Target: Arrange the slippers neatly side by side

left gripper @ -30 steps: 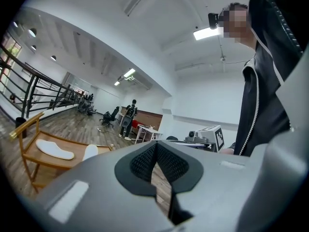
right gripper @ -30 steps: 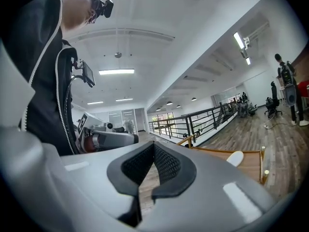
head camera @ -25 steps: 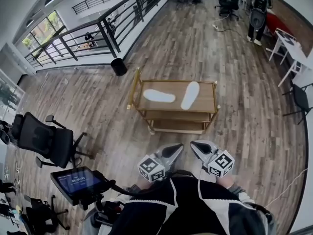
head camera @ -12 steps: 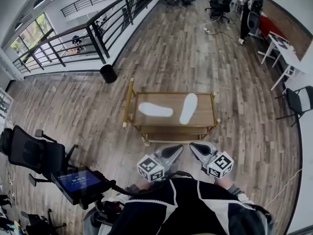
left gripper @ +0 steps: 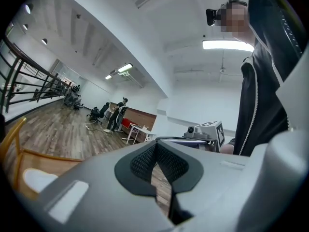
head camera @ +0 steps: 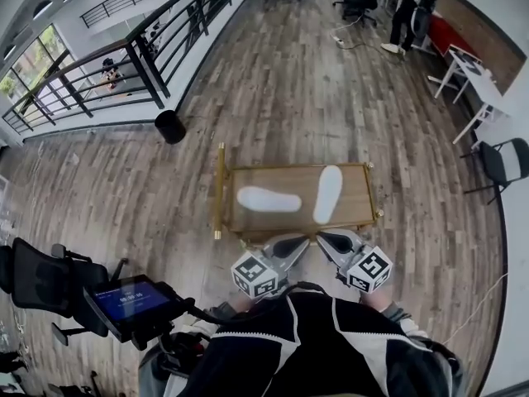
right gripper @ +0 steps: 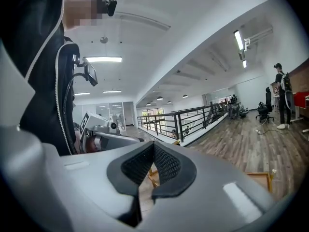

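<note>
Marker cubes (head camera: 254, 275) hide the person's hands, and both gripper tips cover the table's (head camera: 297, 180) near edge. Side by side, the left gripper (head camera: 296, 245) and right gripper (head camera: 328, 240) reach forward, jaws fully closed on nothing. On the table, well apart, the left slipper (head camera: 269, 198) lies crosswise and the right slipper (head camera: 328, 193) lengthwise.

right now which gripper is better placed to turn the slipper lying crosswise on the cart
Left, probably. The crosswise slipper lies on the left half of the cart, nearer the left gripper. The right gripper faces the other slipper. Both grippers' jaws are shut and empty.
</note>
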`<state>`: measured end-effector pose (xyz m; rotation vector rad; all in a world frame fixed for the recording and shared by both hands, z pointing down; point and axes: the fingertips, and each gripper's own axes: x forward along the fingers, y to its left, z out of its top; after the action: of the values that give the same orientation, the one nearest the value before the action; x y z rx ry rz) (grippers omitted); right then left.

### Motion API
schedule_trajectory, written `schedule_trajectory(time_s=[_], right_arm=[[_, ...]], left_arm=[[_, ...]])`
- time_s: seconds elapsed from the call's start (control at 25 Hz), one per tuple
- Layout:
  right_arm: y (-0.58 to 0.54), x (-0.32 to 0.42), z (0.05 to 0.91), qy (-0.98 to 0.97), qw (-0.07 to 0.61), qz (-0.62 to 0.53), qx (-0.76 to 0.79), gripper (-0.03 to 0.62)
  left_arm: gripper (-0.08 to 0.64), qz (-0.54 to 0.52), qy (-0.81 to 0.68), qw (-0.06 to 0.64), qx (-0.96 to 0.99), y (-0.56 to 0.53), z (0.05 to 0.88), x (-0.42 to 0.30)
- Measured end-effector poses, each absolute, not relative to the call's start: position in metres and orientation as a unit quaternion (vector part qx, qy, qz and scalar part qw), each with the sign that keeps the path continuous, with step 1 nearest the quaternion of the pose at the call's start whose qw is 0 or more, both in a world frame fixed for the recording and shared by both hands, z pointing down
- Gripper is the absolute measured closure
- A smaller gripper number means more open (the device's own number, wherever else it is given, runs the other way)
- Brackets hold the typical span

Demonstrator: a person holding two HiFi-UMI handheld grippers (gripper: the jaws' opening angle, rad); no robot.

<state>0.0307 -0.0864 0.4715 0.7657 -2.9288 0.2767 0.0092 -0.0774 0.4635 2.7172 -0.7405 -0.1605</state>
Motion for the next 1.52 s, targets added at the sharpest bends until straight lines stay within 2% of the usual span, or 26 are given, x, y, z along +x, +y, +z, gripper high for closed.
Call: schedule_trajectory(time_s=[0.48, 1.04, 1.52], right_arm=[[-0.141, 0.021, 0.475, -0.964, 0.051, 0.107, 0.240, 0.588], [-0.233, 0.080, 0.478, -0.985, 0.045, 0.111, 0.125, 0.588], [-0.237, 0.051, 0.482, -0.993, 0.045, 0.108, 0.036, 0.588]], left_arm=[[0.541, -0.050, -0.279, 0.172, 0.943, -0.130, 0.472, -0.005], [0.541, -0.063, -0.419, 0.147, 0.894, -0.217, 0.452, 0.036], [0.541, -0.059, -0.477, 0.137, 0.866, -0.221, 0.455, 0.028]])
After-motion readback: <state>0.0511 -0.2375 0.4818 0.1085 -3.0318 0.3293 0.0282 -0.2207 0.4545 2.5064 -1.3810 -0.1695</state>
